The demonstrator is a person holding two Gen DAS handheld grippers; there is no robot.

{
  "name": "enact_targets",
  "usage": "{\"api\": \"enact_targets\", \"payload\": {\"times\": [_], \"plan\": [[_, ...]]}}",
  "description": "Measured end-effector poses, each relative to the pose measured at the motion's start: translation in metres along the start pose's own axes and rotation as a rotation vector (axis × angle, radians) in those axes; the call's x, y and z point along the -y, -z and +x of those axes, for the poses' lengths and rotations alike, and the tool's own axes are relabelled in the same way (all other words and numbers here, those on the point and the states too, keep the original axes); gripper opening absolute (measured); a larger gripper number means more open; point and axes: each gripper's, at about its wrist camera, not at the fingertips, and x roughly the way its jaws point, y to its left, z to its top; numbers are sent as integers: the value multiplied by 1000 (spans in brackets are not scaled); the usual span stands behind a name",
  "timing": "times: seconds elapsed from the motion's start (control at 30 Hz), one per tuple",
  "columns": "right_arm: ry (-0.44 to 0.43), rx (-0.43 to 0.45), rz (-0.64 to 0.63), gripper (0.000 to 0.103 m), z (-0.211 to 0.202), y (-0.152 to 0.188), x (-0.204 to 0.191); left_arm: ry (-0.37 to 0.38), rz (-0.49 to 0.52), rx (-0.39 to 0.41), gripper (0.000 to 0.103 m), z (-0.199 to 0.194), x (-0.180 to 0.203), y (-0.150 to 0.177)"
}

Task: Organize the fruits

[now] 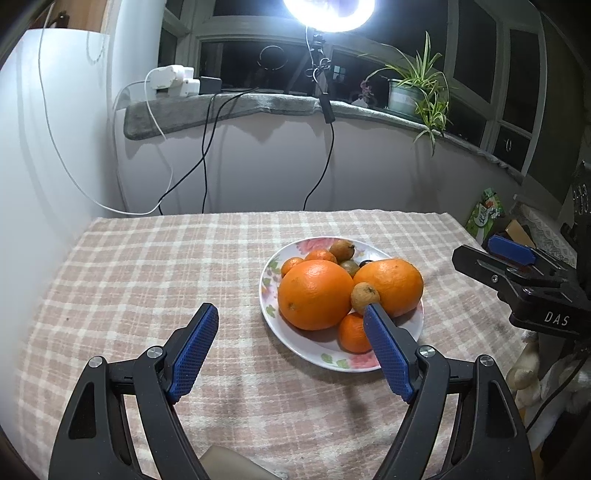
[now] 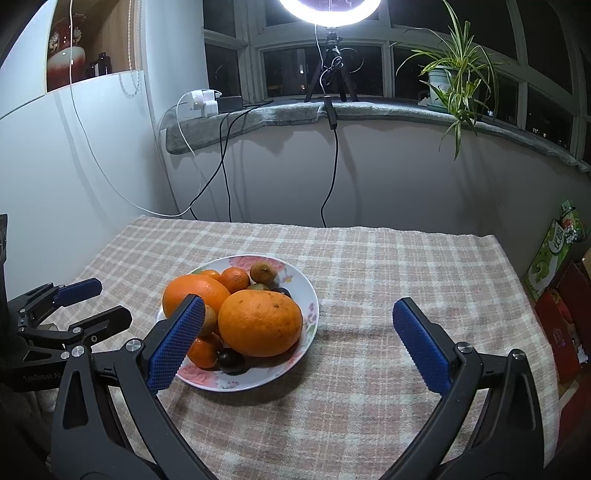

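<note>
The scene is lit by a ring light (image 1: 328,11) at 12 o'clock, blown out to white glare in both views. Dark windows (image 2: 288,70) are seen behind it. Soft shadows are cast toward 6 o'clock on the cloth (image 2: 369,266). Straight lines are bent by fisheye distortion, and black vignetting is seen at the corners. Focus is sharp throughout.
</note>
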Motion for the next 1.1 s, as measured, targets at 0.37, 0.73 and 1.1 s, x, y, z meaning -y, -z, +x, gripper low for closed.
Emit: {"api": "enact_targets", "payload": {"times": [0.37,0.73,1.1], "plan": [[16,-2,3,103,-4,-3,4,-6,3,-9,81,-5,8,-7],[19,-11,0,103,0,-5,8,-4,-3,-27,81,-2,9,-9],[29,-17,-5,103,-1,-3,9,-1,5,-6,81,-9,11,-8]]}}
